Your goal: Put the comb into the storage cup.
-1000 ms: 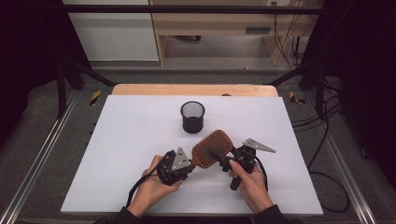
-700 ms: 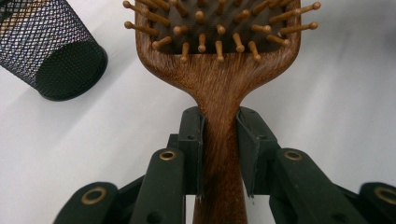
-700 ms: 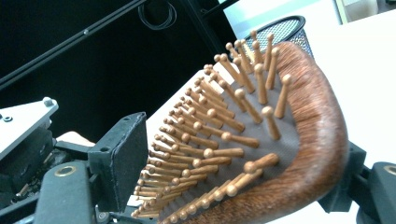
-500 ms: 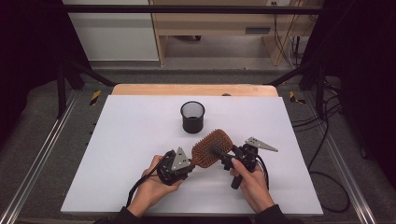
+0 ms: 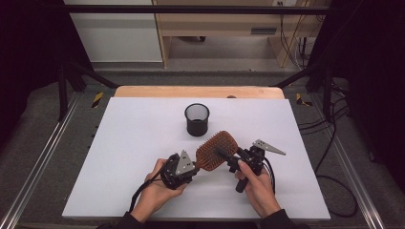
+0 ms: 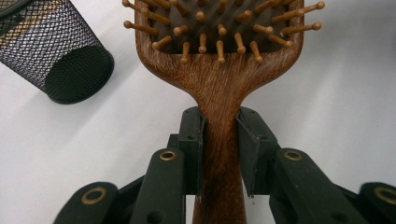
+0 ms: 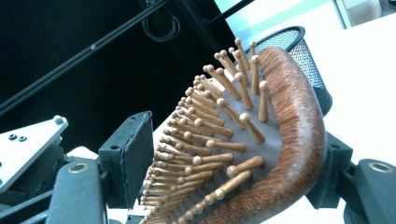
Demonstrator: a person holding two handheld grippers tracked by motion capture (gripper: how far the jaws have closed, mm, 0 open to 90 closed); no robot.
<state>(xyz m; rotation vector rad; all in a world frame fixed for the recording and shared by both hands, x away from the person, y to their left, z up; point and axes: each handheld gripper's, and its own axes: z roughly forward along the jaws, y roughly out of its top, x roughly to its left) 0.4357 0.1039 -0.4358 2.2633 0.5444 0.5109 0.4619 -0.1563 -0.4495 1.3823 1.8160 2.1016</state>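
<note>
My left gripper (image 6: 219, 140) clamps the hairbrush (image 6: 219, 60) handle; my right gripper's (image 7: 229, 163) 2 jaws stand apart around its head, centre frame.

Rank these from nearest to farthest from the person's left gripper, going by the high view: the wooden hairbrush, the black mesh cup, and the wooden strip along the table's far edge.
1. The wooden hairbrush, right at the left gripper, held in its jaws.
2. The black mesh cup, standing farther back, mid-table.
3. The wooden strip, farthest, along the far edge.
</note>
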